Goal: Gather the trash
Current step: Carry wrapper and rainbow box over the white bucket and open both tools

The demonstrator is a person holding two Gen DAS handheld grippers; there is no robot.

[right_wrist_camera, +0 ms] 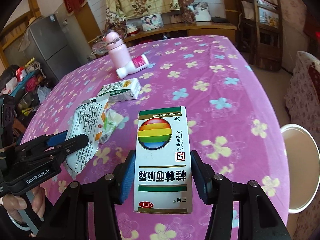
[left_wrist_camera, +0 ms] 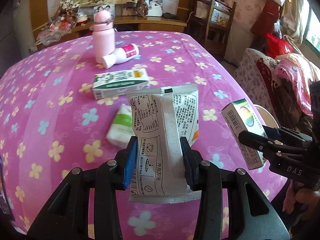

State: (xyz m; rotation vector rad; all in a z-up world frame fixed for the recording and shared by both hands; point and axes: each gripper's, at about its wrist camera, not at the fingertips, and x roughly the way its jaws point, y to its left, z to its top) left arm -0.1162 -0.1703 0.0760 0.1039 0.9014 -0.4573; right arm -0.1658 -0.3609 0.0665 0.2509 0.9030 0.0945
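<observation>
The left hand-held gripper [left_wrist_camera: 159,160] was closed partway on a silver-white printed foil sachet [left_wrist_camera: 162,140], its blue pads pinching the packet's sides near the lower end, so the sachet's long axis ran straight ahead along the fingers and its free top stood up over the pink flowered cloth of the counter [left_wrist_camera: 50,100]. The right hand-held gripper [right_wrist_camera: 162,178] was clamped the same way on a white cardboard medicine box with a rainbow ball and green bands [right_wrist_camera: 163,160], jaws wider to suit the box, whose long axis also ran forward between the fingers. Both pieces of trash were clear of the cloth.

The landmark for the coming move was the white round bin rim [right_wrist_camera: 300,172] showing just off the counter's edge. Seen from the right wrist, it lay to the right of the medicine box and near it; seen from the left wrist, only a sliver of it [left_wrist_camera: 266,116] showed behind the right hand-held gripper's box [left_wrist_camera: 243,132]. The right hand was therefore the nearer to the bin, and the left would probably have to reach past it or wait its turn. A drop would call for each piece to swing rightward, beyond the counter's edge, until it stood over the rim.

Farther from the bin, across the cloth, lay a crumpled white and green wrapper [left_wrist_camera: 120,128], a green and white carton lying flat [left_wrist_camera: 120,87], a tipped white plastic bottle with a magenta label [left_wrist_camera: 122,56] and an upright pale pink flask [left_wrist_camera: 104,36], the bottle's neck just beside the flask's base.
</observation>
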